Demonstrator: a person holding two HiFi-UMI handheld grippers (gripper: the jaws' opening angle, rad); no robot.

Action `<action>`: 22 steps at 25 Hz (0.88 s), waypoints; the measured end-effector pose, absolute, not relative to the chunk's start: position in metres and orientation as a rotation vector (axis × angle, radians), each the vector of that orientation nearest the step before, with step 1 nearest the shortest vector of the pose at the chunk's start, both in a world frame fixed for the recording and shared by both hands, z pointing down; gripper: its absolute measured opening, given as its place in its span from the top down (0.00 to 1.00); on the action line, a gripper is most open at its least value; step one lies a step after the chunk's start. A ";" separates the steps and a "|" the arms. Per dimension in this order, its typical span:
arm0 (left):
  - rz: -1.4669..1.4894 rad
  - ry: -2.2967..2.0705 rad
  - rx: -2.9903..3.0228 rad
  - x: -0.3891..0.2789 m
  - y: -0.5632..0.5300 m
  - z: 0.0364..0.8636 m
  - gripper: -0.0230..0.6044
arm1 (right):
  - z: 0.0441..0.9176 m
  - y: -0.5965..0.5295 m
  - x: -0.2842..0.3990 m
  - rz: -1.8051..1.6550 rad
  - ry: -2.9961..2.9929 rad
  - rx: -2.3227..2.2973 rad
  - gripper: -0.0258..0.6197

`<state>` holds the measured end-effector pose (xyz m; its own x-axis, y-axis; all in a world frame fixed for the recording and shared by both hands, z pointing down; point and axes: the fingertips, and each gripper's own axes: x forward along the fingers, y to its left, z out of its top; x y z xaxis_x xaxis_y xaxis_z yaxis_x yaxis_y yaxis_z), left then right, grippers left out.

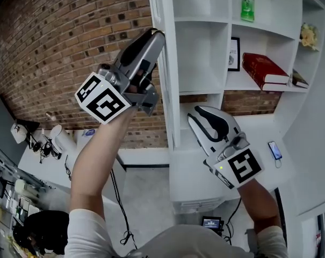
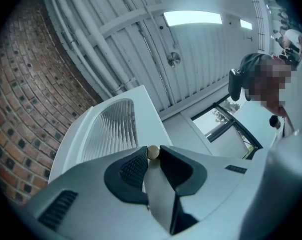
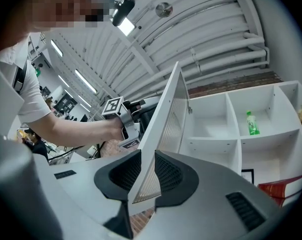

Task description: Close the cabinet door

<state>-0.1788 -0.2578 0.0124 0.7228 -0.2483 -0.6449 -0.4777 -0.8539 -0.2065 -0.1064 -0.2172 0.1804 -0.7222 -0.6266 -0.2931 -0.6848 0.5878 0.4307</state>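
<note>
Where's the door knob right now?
In the left gripper view, the small round knob sits low and centre, pinched between the left gripper's fingers, on the free edge of the open cabinet door.

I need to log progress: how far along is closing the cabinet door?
Done: both grippers are on the door. The left gripper pinches its edge at the knob; the right gripper straddles its lower corner. In hand: that hold, ready to swing. Left: the whole closing, since the door stands wide open and the shelves are fully exposed.
</note>
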 end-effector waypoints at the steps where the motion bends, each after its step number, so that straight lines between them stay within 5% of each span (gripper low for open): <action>1: 0.885 0.573 -2.563 -0.175 -0.258 0.012 0.83 | 0.179 -0.218 -0.102 0.804 2.698 -1.113 0.81; 22: 0.737 0.822 -2.429 -0.083 -0.278 0.008 0.84 | 0.179 -0.256 -0.013 0.746 2.668 -1.125 0.81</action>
<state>-0.0826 -0.2783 0.0084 0.6762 -0.4038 -0.6161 -0.6561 -0.7105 -0.2544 -0.0132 -0.2562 0.1785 -0.7069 -0.6299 -0.3216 -0.7054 0.5946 0.3859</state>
